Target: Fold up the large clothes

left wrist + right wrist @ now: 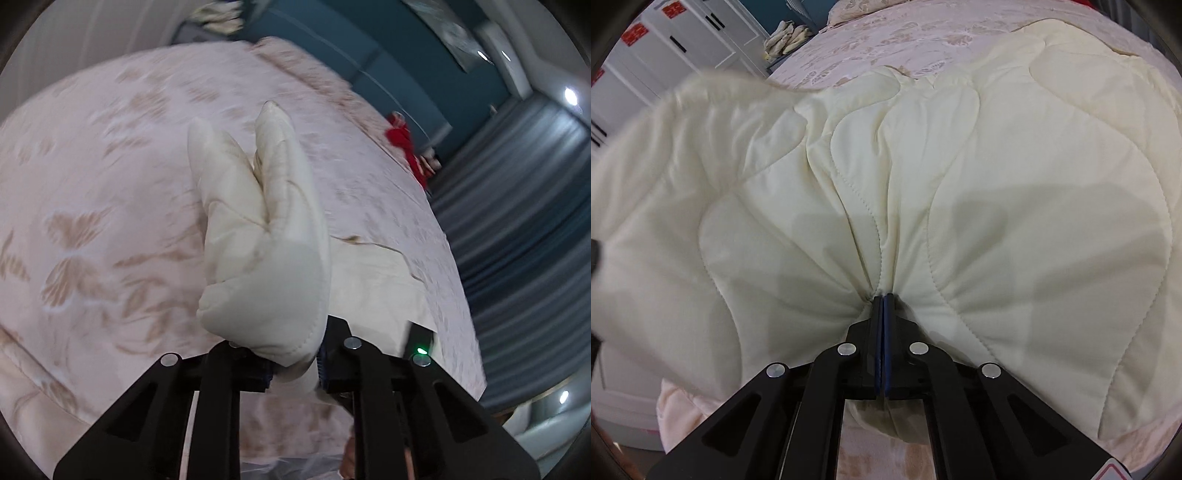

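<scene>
Both grippers, left gripper [295, 363] and right gripper [883, 306], are pinched tight on the cream quilt [923, 184]; next I'd carry the edge across the bed [110, 184].

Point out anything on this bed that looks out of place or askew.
The cream quilt lies crumpled, not flat: its fabric puckers into tight creases at the right gripper, and the left gripper holds a bunched corner standing up. A red item sits at the far edge of the floral bedspread.

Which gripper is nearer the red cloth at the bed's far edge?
Left. The left gripper, clamping the cream quilt, faces the red cloth; the right gripper's view lacks it.
</scene>
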